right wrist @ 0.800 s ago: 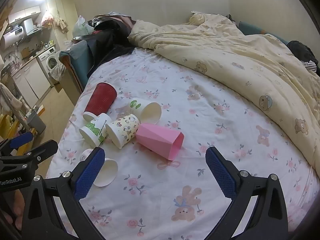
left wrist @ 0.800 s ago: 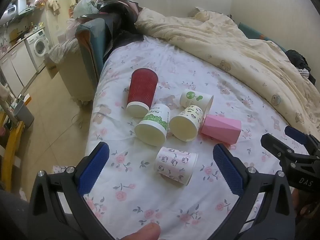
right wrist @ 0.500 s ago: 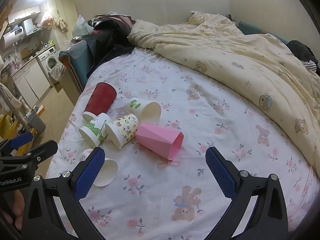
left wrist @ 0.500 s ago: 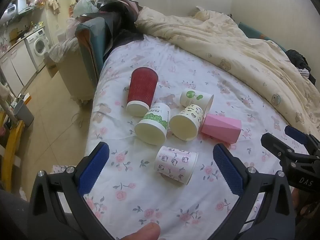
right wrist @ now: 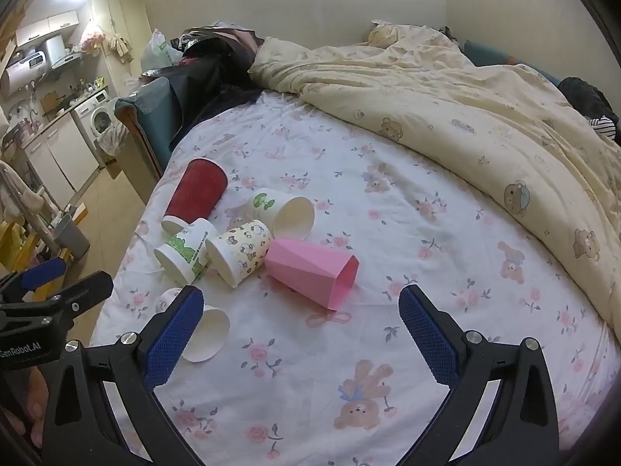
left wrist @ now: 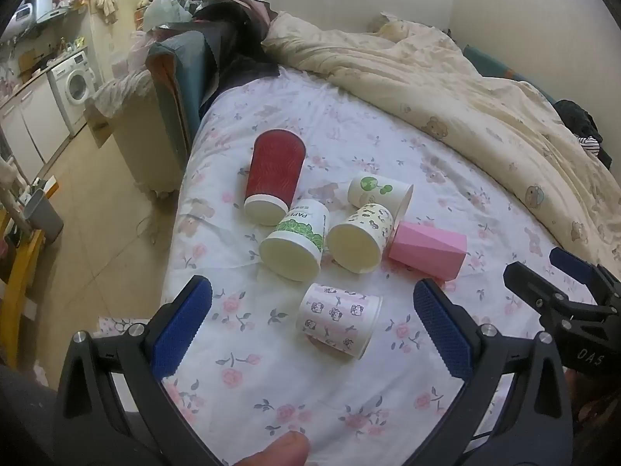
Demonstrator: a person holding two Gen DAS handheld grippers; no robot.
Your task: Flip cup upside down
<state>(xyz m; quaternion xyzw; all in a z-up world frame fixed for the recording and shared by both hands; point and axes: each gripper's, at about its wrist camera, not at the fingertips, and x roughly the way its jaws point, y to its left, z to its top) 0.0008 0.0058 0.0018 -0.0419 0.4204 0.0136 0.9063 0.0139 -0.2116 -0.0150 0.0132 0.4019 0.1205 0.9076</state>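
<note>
Several cups lie on their sides on the flowered bed sheet. A red cup lies farthest. A green-leaf paper cup, a cartoon-print cup and a white cup with green sprouts lie beside a pink faceted cup. A pink-patterned paper cup lies nearest, between the tips of my open, empty left gripper. My right gripper is open and empty, just short of the pink faceted cup. The pink-patterned cup lies partly behind its left finger.
A cream quilt covers the far and right side of the bed. The bed's left edge drops to a tiled floor with a washing machine and a grey bin. Dark clothes lie at the head of the bed.
The left wrist view has crept slightly toward the cups. The right gripper and the cups have not visibly moved.
</note>
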